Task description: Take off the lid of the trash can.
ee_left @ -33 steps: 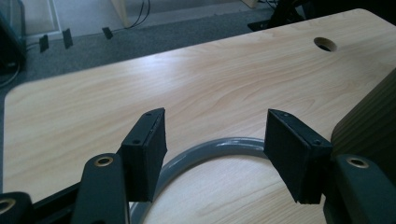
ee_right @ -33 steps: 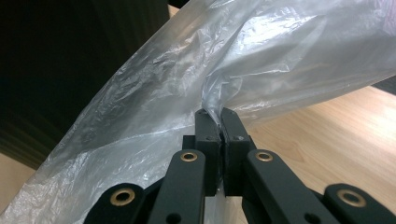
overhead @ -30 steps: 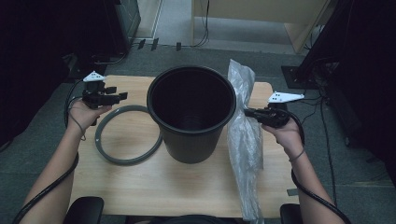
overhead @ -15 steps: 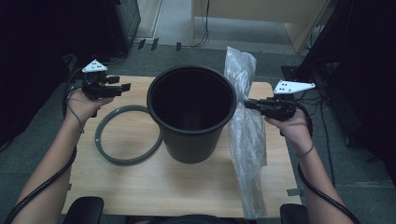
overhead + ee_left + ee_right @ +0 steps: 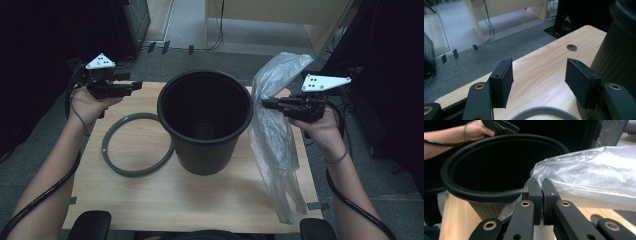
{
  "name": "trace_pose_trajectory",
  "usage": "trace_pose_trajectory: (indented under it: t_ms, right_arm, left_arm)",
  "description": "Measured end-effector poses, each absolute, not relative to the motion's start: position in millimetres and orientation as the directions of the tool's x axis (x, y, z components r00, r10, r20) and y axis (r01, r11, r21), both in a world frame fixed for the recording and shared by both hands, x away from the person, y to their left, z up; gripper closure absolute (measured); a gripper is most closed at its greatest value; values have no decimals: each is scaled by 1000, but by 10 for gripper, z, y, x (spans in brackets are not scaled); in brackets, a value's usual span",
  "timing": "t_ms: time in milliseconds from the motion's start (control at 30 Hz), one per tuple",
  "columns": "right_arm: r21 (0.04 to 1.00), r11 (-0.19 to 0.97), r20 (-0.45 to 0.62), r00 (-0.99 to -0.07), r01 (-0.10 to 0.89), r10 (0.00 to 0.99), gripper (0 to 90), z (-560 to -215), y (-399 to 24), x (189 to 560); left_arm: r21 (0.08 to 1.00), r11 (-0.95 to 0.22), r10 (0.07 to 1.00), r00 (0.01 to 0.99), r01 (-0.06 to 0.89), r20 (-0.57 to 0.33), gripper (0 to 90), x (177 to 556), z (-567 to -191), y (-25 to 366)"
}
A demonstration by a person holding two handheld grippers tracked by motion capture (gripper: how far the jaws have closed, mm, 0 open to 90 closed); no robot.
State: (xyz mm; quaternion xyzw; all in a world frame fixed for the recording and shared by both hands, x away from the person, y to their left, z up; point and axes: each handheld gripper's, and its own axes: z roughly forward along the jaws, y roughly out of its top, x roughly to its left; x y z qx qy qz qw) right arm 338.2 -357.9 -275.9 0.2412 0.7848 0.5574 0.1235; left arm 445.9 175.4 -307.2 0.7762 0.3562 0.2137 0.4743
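Gripper (image 5: 537, 82) jaws apart above wooden table (image 5: 541, 72); black bin (image 5: 616, 50) right, grey ring (image 5: 546, 112) below.

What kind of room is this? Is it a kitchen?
Not a kitchen. It looks like an office or lab workroom: a wooden table with a cable hole, grey carpet floor with cables taped down, and desk legs behind. On the table stand a black bin and a plastic bag.

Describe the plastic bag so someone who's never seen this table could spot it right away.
Start at the big black bucket in the middle of the wooden table. Just to its right a clear, crinkled plastic bag hangs down to the tabletop, pinched in the right gripper. It is the one see-through thing; the grey ring lies left of the bucket.
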Motion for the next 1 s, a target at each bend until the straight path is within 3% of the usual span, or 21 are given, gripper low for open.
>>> trace_pose_trajectory:
  t_ms: [567,1000]
  right_arm:
    - [968,174,102,-915,182,391,892,-2349,-3418,3260]
    - [968,165,137,-949,189,284,891,-2279,-3040,3317]
  left_arm:
    - [906,-303,732,681,296,23,388,4435,-2785,1615]
    - [911,-322,701,712,257,47,387,4446,-2609,1407]
